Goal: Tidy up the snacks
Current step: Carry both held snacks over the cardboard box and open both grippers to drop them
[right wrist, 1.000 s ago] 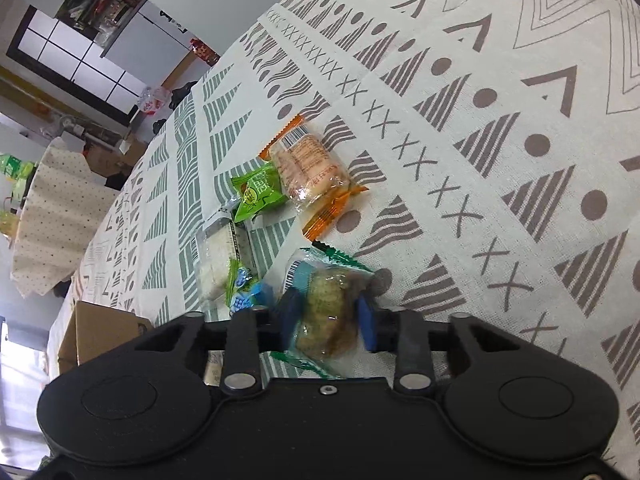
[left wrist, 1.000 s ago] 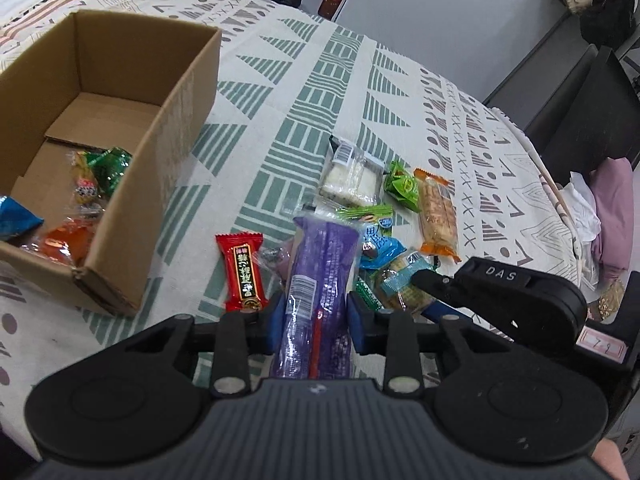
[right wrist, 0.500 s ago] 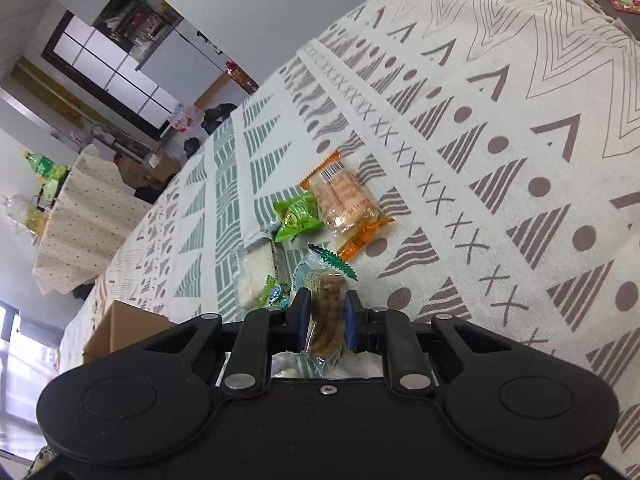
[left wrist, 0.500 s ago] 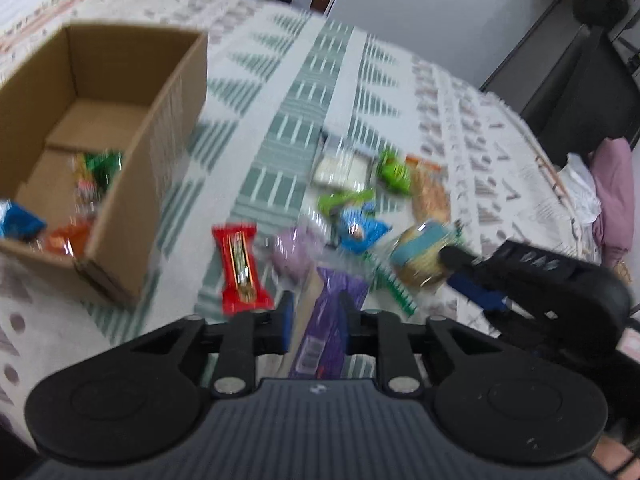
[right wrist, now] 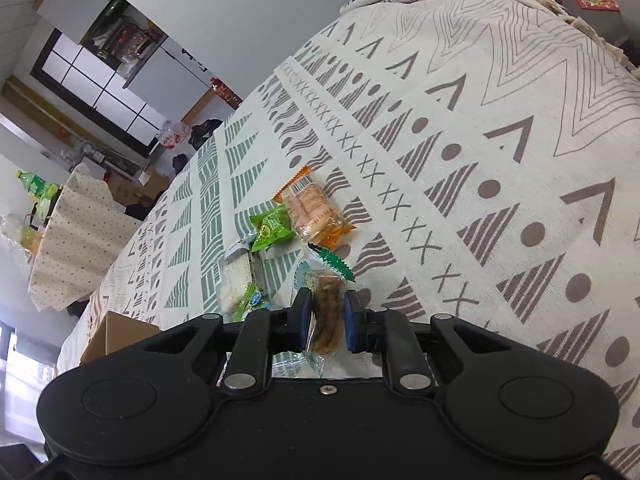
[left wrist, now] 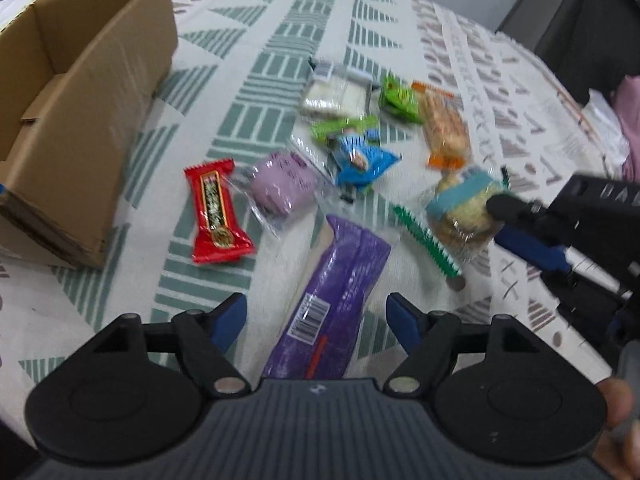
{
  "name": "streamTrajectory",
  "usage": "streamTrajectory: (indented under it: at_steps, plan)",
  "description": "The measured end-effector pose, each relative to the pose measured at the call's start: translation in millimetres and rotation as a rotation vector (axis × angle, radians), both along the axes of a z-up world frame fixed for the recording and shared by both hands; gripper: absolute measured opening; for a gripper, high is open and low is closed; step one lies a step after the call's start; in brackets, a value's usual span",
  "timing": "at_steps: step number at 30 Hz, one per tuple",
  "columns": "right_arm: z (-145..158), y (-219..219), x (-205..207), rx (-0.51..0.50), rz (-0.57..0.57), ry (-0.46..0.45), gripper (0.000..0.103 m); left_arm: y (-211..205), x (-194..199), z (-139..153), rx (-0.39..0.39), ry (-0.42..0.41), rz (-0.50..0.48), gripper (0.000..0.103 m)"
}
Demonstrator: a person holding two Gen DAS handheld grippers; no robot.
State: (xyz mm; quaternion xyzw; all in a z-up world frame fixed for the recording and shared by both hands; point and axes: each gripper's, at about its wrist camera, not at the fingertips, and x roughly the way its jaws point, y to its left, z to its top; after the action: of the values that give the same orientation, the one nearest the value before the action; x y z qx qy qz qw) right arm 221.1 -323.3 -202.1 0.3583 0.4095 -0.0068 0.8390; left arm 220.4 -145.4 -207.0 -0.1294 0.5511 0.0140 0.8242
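My left gripper (left wrist: pixel 316 308) hangs low over the patterned tablecloth (left wrist: pixel 280 60), its jaws opening. A long purple packet (left wrist: pixel 340 280) lies on the cloth between the blue pads, touching neither. My right gripper (right wrist: pixel 327 300) is shut on a clear packet of brown biscuit (right wrist: pixel 324 320) with a green serrated end. In the left wrist view that packet (left wrist: pixel 460 216) sits in the right gripper (left wrist: pixel 504 216) at the right. An open cardboard box (left wrist: pixel 92 92) stands at the left.
Loose snacks lie on the cloth: a red bar (left wrist: pixel 216 212), a lilac packet (left wrist: pixel 280 188), a blue packet (left wrist: pixel 360 160), a white packet (left wrist: pixel 336 96), a green packet (right wrist: pixel 270 228) and an orange cracker packet (right wrist: pixel 312 212). The table edge runs at the right.
The left jaws let go of the purple packet and spread wide; it now lies on the cloth. The right jaws closed on the clear biscuit packet and lifted it slightly.
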Motion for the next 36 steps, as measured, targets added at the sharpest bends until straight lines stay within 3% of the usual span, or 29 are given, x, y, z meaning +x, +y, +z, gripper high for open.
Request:
streamTrajectory:
  at_steps: [2,3,5,7,19,36]
  plan:
    - [-0.6,-0.3,0.7,0.000,0.002,0.001,0.017,-1.8,-0.4,-4.4,0.014,0.003,0.005,0.072]
    - [-1.2,-0.4,0.8,0.001,0.004,-0.001,0.017,-2.6,-0.5,-4.3,0.028,-0.002,0.011,0.066]
    - [-2.1,-0.2,1.6,0.002,0.010,-0.005,0.017,-4.1,-0.3,-1.5,0.040,-0.019,0.008,0.041]
    - [-2.5,-0.1,1.9,0.006,0.011,-0.005,0.017,-4.3,1.9,2.3,0.039,-0.021,0.015,0.033]
    - [7.4,6.6,0.2,0.025,0.039,-0.040,0.017,8.3,1.0,35.2,0.016,-0.092,0.067,0.030]
    - [43.5,41.9,0.0,0.065,0.181,-0.204,0.017,57.0,-17.3,93.2,0.062,-0.198,0.177,0.030]
